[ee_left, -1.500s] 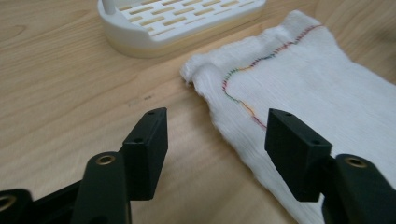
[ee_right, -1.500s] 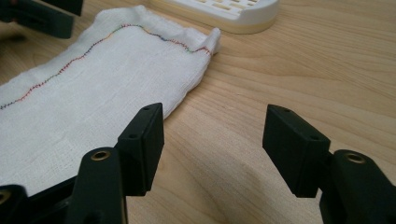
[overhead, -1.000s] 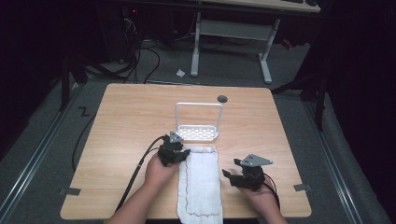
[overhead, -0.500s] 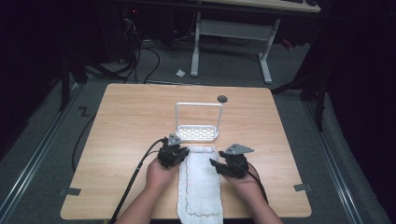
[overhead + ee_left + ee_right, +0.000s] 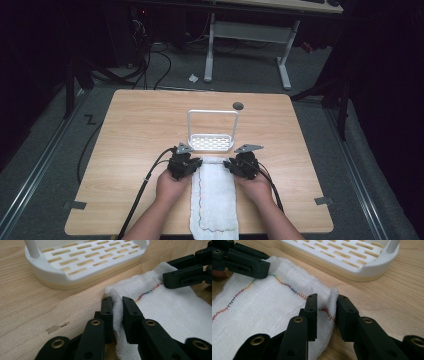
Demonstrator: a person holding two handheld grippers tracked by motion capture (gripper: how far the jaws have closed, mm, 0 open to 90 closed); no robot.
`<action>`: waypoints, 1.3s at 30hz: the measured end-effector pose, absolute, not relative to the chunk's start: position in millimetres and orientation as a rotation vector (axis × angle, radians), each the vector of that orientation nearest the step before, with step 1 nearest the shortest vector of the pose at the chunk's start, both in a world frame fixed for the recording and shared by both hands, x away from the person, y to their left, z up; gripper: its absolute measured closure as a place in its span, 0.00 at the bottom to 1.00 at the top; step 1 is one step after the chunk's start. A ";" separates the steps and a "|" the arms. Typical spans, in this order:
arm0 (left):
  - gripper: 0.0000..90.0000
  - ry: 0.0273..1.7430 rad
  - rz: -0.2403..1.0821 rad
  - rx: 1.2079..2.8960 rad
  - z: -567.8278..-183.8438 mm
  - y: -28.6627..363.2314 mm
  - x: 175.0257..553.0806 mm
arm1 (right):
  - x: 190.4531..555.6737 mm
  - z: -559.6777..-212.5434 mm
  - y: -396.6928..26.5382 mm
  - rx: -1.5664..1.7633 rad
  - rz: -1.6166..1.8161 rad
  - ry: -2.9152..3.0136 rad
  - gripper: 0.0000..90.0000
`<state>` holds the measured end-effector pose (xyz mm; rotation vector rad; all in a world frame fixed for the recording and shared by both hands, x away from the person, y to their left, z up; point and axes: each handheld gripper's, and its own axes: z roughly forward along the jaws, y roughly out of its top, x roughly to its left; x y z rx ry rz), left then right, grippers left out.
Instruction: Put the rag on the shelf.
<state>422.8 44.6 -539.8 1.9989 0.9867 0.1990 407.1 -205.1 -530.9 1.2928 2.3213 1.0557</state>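
I have the white cloth point(image 5: 214, 200) lying flat on the desk point(image 5: 140, 130), its long axis running from the near edge away toward the white slotted rack point(image 5: 212, 142) just beyond its far end. My left claw point(image 5: 117, 306) straddles the far left corner, jaws partly closed with a raised fold of cloth between them. My right claw point(image 5: 326, 307) does the same at the far right corner, with a small gap to one jaw. Both hands sit level at that far edge, equally near, so I judge any lift would carry the edge toward the rack
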 end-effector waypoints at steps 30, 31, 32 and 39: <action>0.91 0.873 0.361 1.804 -490.1 56.3 380.6 | 357.7 -478.0 -208.0 1.061 1.353 2.121 0.96; 0.91 0.867 0.362 1.790 -487.1 57.2 379.0 | 356.2 -475.0 -207.1 1.046 1.353 2.112 0.96; 0.91 0.867 0.362 1.790 -487.1 57.2 379.0 | 356.2 -475.0 -207.1 1.046 1.353 2.112 0.96; 0.91 0.825 0.405 1.724 -456.9 63.9 371.4 | 351.0 -453.7 -205.8 1.002 1.395 2.051 0.96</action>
